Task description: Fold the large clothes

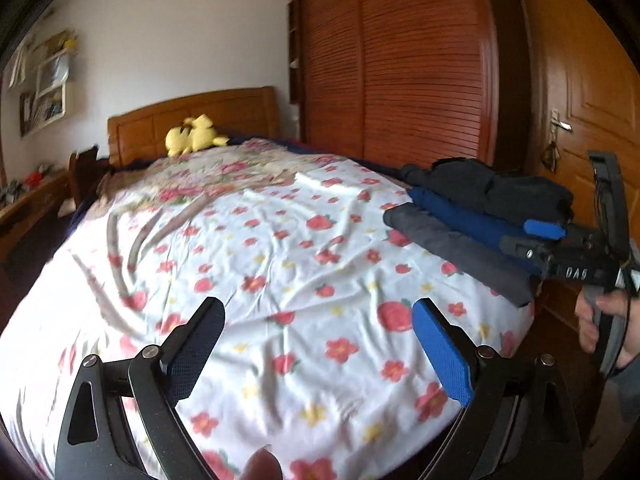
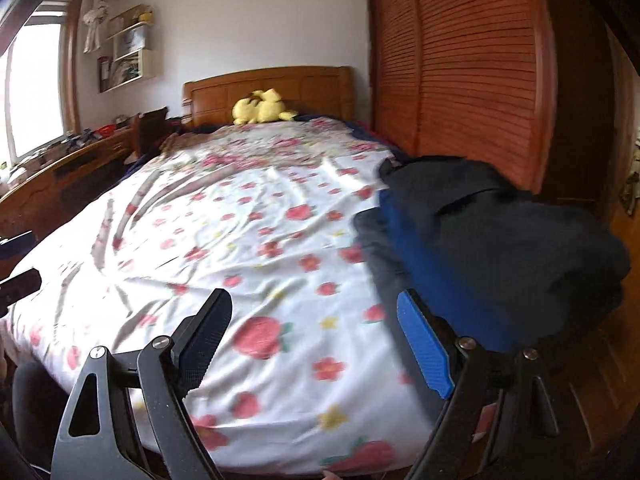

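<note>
Both tools stood spread wide with nothing between the pads: the left tool (image 1: 318,344) over the flowered bed (image 1: 280,248), the right tool (image 2: 316,336) near its corner. Folded dark clothes (image 2: 500,240) lay stacked at the bed's right edge.

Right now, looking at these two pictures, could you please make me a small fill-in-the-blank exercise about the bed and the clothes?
1. The folded clothes lie stacked on the ____ edge of the bed in both views.
2. The plush toy by the headboard is ____ in colour.
3. The left gripper has its jaws ____, with nothing between them.
4. The top garment of the stack is ____.

Missing words: right; yellow; open; black
</note>
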A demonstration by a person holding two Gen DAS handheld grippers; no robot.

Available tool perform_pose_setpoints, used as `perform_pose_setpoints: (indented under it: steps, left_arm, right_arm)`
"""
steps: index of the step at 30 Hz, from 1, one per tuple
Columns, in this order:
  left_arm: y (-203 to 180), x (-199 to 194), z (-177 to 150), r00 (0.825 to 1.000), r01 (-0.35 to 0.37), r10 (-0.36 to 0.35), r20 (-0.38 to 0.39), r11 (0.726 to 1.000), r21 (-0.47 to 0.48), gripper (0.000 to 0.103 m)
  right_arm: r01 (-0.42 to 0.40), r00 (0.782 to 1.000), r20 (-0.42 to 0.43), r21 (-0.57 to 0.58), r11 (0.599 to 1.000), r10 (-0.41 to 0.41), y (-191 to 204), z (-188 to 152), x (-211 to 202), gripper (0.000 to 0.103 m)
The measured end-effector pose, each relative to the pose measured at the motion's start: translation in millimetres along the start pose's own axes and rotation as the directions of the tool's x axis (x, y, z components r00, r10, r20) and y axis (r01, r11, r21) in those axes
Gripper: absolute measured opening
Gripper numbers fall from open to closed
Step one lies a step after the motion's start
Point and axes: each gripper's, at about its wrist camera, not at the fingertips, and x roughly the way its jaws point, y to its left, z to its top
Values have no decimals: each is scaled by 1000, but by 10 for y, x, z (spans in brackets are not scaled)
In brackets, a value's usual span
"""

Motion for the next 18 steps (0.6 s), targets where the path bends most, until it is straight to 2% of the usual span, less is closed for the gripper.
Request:
perform_pose_setpoints:
  steps: [5,11,18]
  left_arm:
    - [163,-125,-124,998,-56,54,-26,995,-77,95]
    - [261,-391,-276,985,-174,171,-34,978,-111,95]
    - [215,-738,-324,974,-226,227,-7,964,-138,95]
  right_arm:
    - [-73,997,7,-37,997,73,482,-74,58,85]
    - [-118,992,30,-46,992,119,918,-193,-34,85]
    - [-166,984,56,-61,984,169,1314,-233,-270,85]
